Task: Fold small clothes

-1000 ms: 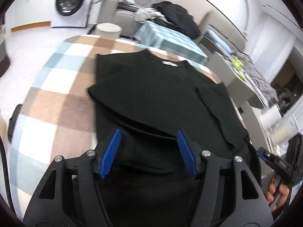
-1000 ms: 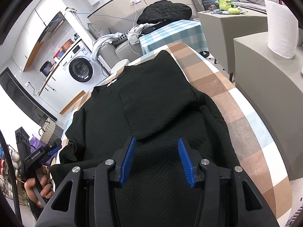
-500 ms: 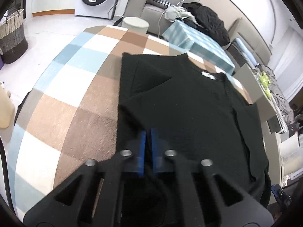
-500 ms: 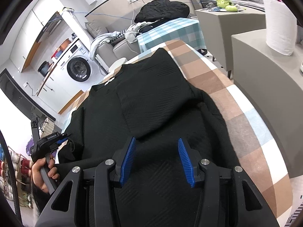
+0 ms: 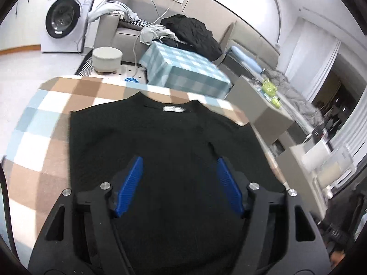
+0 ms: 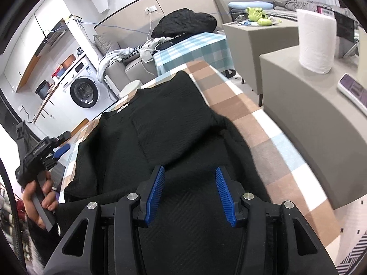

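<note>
Black knit top (image 5: 160,142) flat on checked cloth (image 5: 45,114), sleeves folded inward.

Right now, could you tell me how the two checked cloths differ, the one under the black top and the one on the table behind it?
The near tablecloth has big brown, white and pale blue squares; the far tablecloth has small teal and white checks. The near one carries the black top; the far one carries a dark jacket.

Black claw (image 5: 179,183) frames, ribbed blue pads (image 6: 156,193), silver screws.
</note>
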`<action>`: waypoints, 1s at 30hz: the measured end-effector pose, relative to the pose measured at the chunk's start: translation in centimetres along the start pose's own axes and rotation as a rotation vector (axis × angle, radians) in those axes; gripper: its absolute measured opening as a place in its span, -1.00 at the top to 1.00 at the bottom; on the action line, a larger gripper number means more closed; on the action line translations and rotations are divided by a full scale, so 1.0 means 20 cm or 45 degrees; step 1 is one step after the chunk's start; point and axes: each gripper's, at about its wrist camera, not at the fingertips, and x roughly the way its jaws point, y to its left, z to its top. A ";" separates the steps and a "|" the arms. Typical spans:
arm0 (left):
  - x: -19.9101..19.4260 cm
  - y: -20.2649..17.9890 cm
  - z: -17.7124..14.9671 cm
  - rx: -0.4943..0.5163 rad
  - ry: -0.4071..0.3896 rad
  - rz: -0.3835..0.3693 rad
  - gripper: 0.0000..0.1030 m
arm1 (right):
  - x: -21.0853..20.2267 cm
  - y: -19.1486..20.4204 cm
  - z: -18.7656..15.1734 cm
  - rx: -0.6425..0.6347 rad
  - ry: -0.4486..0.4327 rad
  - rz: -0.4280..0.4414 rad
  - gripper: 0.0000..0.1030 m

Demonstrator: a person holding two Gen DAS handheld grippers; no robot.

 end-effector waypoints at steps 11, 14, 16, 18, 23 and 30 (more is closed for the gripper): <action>-0.45 0.28 -0.45 -0.087 -0.024 0.353 -0.35 | 0.03 -0.17 -0.03 -0.087 0.078 -0.045 -0.12; -0.58 0.37 -0.59 -0.144 -0.033 0.435 -0.40 | 0.02 -0.26 -0.07 -0.102 0.115 -0.062 -0.12; -0.65 0.40 -0.69 -0.176 -0.035 0.478 -0.45 | 0.01 -0.31 -0.10 -0.108 0.146 -0.067 -0.12; -0.72 0.44 -0.77 -0.202 -0.028 0.491 -0.47 | 0.00 -0.35 -0.14 -0.123 0.171 -0.050 -0.12; -0.83 0.48 -0.93 -0.229 -0.008 0.535 -0.53 | 0.05 -0.37 -0.21 -0.209 0.240 -0.007 0.36; -0.86 0.46 -1.01 -0.211 0.035 0.552 -0.53 | 0.04 -0.40 -0.10 -0.186 0.098 0.070 0.90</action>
